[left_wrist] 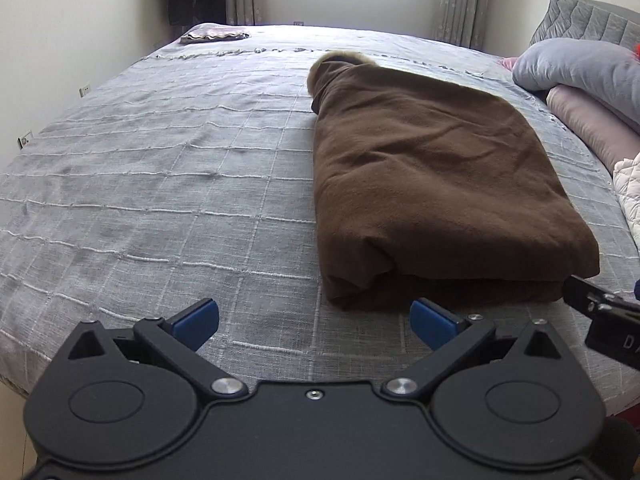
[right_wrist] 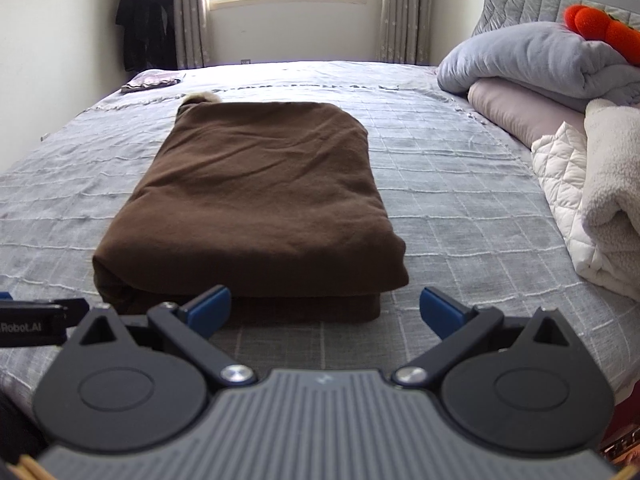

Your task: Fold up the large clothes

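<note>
A brown coat point(left_wrist: 432, 176) with a fur-trimmed hood point(left_wrist: 340, 58) lies folded in a thick rectangle on the grey bed cover point(left_wrist: 160, 184). It also shows in the right wrist view point(right_wrist: 256, 200), straight ahead. My left gripper point(left_wrist: 314, 322) is open and empty, just before the coat's near left corner. My right gripper point(right_wrist: 325, 312) is open and empty, close to the coat's near edge toward its right corner. The right gripper's body point(left_wrist: 604, 312) shows at the right edge of the left wrist view.
Folded grey and pink duvets point(right_wrist: 532, 68) and white quilted bedding point(right_wrist: 592, 200) pile along the bed's right side. A small folded cloth point(left_wrist: 214, 34) lies at the far left corner. Dark clothes point(right_wrist: 146, 16) hang by the curtained window.
</note>
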`<action>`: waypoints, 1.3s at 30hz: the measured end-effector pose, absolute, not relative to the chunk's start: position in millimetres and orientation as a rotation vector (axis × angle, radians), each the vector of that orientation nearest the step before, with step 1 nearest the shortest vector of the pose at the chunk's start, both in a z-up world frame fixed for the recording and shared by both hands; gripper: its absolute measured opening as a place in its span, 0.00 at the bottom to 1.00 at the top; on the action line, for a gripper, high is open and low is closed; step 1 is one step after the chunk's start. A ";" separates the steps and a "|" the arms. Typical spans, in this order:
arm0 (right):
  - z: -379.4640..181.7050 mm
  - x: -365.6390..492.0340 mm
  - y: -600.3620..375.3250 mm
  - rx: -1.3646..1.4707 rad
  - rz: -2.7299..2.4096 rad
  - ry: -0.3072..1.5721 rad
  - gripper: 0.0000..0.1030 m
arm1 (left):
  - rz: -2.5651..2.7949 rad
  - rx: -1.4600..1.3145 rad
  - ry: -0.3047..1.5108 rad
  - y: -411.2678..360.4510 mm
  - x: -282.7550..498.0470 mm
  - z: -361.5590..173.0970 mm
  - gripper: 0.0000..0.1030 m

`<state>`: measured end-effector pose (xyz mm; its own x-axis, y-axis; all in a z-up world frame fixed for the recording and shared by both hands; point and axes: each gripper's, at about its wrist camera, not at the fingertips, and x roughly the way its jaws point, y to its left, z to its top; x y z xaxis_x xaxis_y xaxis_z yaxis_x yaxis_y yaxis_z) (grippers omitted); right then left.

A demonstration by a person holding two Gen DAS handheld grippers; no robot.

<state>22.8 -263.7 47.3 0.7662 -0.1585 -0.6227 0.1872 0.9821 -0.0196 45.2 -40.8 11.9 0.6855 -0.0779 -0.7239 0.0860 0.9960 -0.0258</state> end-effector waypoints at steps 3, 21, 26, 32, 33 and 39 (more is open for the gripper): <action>48.4 23.5 -258.6 0.029 -0.174 0.671 1.00 | -0.093 0.011 0.803 -41.4 44.3 13.3 1.00; 45.3 25.2 -257.1 0.037 -0.149 0.678 1.00 | -0.099 0.005 0.806 -43.5 44.1 11.3 1.00; 43.8 25.1 -258.6 0.041 -0.144 0.682 1.00 | -0.105 0.005 0.804 -43.3 43.6 12.3 1.00; 43.1 24.6 -259.9 0.047 -0.144 0.683 1.00 | -0.108 0.003 0.803 -43.2 43.0 12.6 1.00; 43.0 24.4 -259.8 0.048 -0.144 0.683 1.00 | -0.109 0.003 0.803 -43.1 42.8 12.7 1.00; 43.2 24.5 -259.7 0.047 -0.144 0.685 1.00 | -0.110 0.001 0.803 -43.2 42.1 12.9 1.00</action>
